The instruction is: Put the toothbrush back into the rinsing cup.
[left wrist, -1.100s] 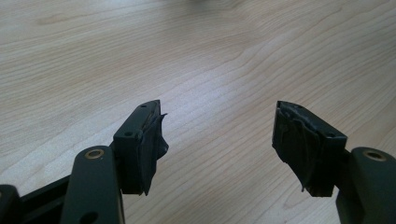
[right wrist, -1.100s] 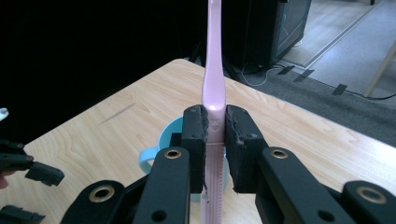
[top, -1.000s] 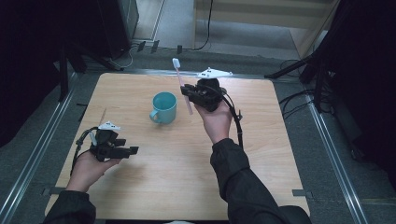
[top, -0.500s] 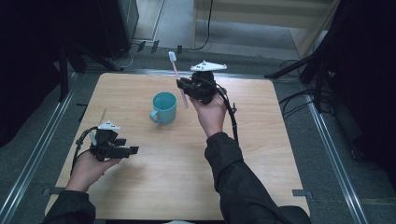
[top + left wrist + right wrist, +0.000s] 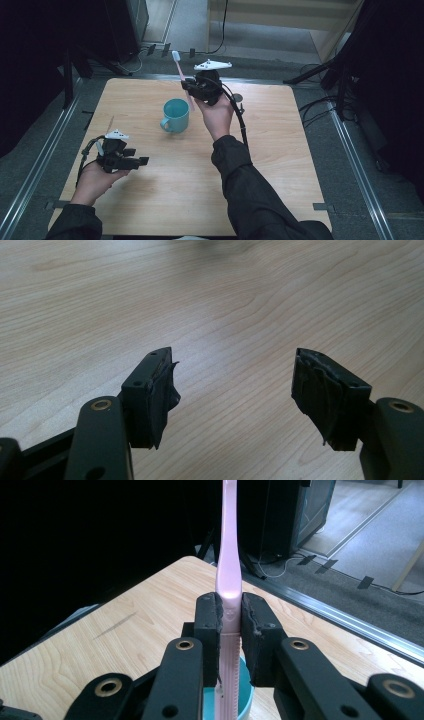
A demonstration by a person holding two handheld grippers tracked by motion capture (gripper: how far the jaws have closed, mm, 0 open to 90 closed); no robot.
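A pink toothbrush [image 5: 183, 80] with a white head stands nearly upright, its lower end hanging just right of a teal mug [image 5: 176, 114] on the wooden table [image 5: 285, 150]. My right gripper [image 5: 191, 87] is shut on the handle, raised above the table's far middle. In the right gripper view the pads clamp the toothbrush [image 5: 229, 555] at its neck, and the teal mug [image 5: 246, 692] sits below my right gripper [image 5: 230, 611]. My left gripper [image 5: 142, 161] rests at the near left, jaws pointing right. In the left gripper view, my left gripper [image 5: 232, 377] is open over bare wood.
Metal rails run along the table's left and right sides. Cables and dark stands lie on the floor beyond the far edge. A cable trails from the right gripper down along the forearm. Bare wood spreads over the table's near and right parts.
My right hand has carried the toothbrush left and toward the far edge, closer over the mug. The left hand and the mug have stayed put.
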